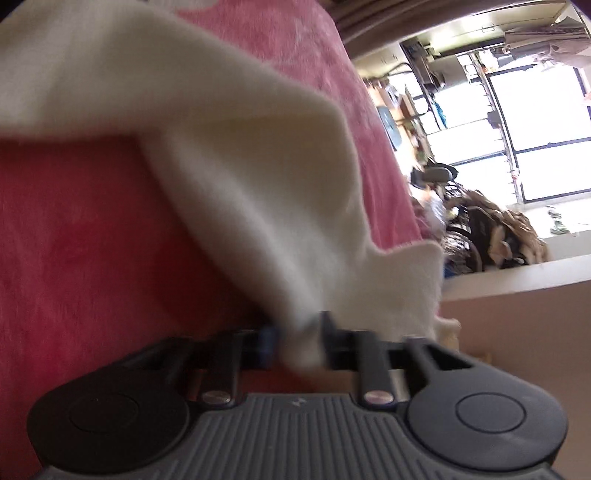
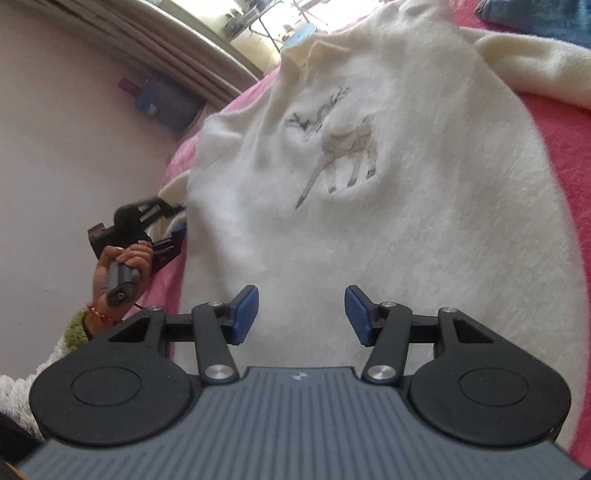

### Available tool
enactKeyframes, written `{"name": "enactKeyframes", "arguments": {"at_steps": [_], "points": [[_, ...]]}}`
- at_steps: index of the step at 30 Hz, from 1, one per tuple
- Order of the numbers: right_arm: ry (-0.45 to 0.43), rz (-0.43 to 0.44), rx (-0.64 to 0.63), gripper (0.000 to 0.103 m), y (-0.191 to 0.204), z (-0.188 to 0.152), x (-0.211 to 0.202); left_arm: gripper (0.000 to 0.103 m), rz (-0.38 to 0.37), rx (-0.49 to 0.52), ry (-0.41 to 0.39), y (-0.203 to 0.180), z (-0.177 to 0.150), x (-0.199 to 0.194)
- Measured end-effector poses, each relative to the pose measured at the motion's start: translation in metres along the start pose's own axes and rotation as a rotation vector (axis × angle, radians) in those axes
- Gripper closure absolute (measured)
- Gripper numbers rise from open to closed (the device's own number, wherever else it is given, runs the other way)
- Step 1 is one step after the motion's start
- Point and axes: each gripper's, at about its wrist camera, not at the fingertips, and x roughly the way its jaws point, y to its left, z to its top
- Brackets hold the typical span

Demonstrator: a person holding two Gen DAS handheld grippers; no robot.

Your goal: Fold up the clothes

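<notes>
A cream fleece sweater [image 2: 369, 206] with an embroidered deer [image 2: 340, 147] lies spread on a pink blanket [image 2: 569, 155]. My right gripper [image 2: 301, 314] hovers open just above the sweater's lower body, nothing between its blue pads. My left gripper [image 1: 299, 341] is shut on a fold of the sweater's sleeve [image 1: 258, 192], which stretches up and away from the pads over the pink blanket [image 1: 74, 240]. From the right wrist view the left gripper [image 2: 173, 236] shows at the sweater's left edge, held by a hand [image 2: 125, 266].
A pale wall [image 2: 55, 129] runs along the bed's left side. A second cream fleece piece [image 2: 535, 70] and a blue garment [image 2: 546, 18] lie at the far right. Beyond the bed are a bright window [image 1: 535, 129] and room clutter [image 1: 491, 229].
</notes>
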Motion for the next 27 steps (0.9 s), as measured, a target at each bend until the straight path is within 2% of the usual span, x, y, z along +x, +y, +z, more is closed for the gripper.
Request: {"name": "enactKeyframes", "arguments": {"at_steps": [2, 5, 8, 11, 13, 14, 15, 17, 20, 22, 25, 27], "points": [[-0.015, -0.011, -0.004, 0.051, -0.003, 0.001, -0.005, 0.092, -0.002, 0.024, -0.058, -0.003, 0.001, -0.009], [-0.040, -0.045, 0.008, 0.051, -0.015, 0.003, -0.013, 0.093, -0.012, 0.115, -0.193, -0.012, 0.001, -0.037], [-0.074, -0.078, 0.035, 0.051, -0.029, 0.006, -0.021, 0.094, -0.002, 0.133, -0.226, -0.012, 0.001, -0.048], [-0.115, -0.122, 0.029, 0.051, -0.039, 0.015, -0.027, 0.093, 0.063, 0.130, -0.230, -0.006, -0.004, -0.041], [-0.151, -0.170, 0.010, 0.051, -0.045, 0.024, -0.033, 0.092, 0.060, 0.115, -0.197, 0.002, -0.007, -0.044], [-0.170, -0.199, -0.001, 0.051, -0.047, 0.029, -0.037, 0.088, 0.051, 0.106, -0.177, 0.006, -0.009, -0.046], [-0.192, -0.235, -0.010, 0.051, -0.050, 0.034, -0.041, 0.075, 0.049, 0.110, -0.161, 0.008, -0.010, -0.048], [-0.238, -0.342, -0.039, 0.051, -0.056, 0.042, -0.051, 0.061, 0.058, 0.150, -0.139, 0.006, -0.015, -0.055], [-0.270, -0.566, -0.152, 0.051, -0.065, 0.052, -0.058, 0.057, 0.046, 0.255, -0.089, 0.002, -0.026, -0.069], [-0.259, -0.667, -0.244, 0.050, -0.071, 0.057, -0.055, 0.057, 0.029, 0.342, -0.030, -0.001, -0.036, -0.078], [-0.226, -0.724, -0.412, 0.042, -0.076, 0.063, -0.038, 0.052, -0.005, 0.487, 0.101, -0.007, -0.057, -0.092], [-0.192, -0.729, -0.546, 0.034, -0.075, 0.066, -0.018, 0.050, -0.022, 0.585, 0.199, -0.009, -0.077, -0.097]]}}
